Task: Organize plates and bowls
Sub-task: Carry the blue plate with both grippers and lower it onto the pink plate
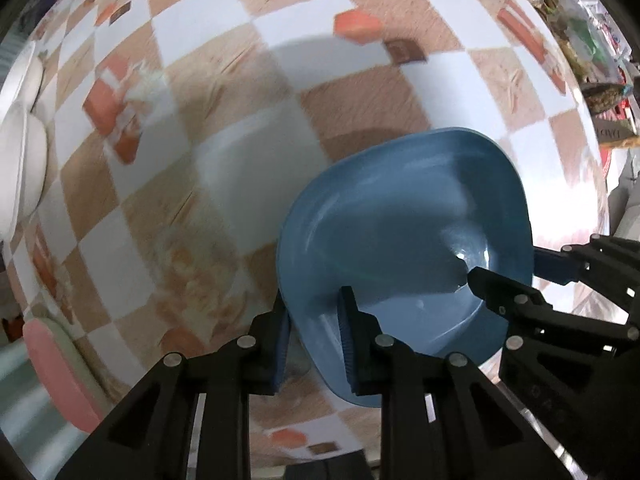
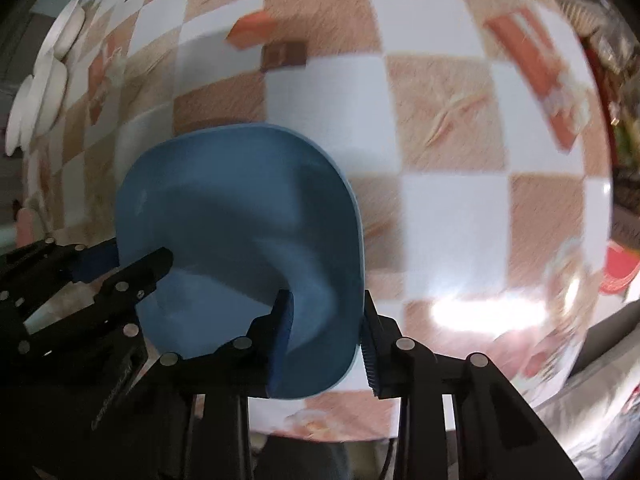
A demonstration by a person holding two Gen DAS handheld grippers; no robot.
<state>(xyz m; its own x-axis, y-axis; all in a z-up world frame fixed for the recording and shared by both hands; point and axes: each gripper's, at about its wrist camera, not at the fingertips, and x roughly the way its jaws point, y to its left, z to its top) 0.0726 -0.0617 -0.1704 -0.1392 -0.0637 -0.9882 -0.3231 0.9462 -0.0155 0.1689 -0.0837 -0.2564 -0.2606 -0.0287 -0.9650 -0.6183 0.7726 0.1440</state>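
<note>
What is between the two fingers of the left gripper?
In the left wrist view, the rim of the blue bowl lies between the left gripper's fingers. One finger is inside the bowl, the other outside.

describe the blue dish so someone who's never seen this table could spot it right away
On the table with the checked tan and white cloth, look between the two black grippers. The blue bowl sits there, its rim clamped by the left gripper and the right gripper on opposite sides. It is the only blue dish; the others at the table's edge are white plates.
</note>
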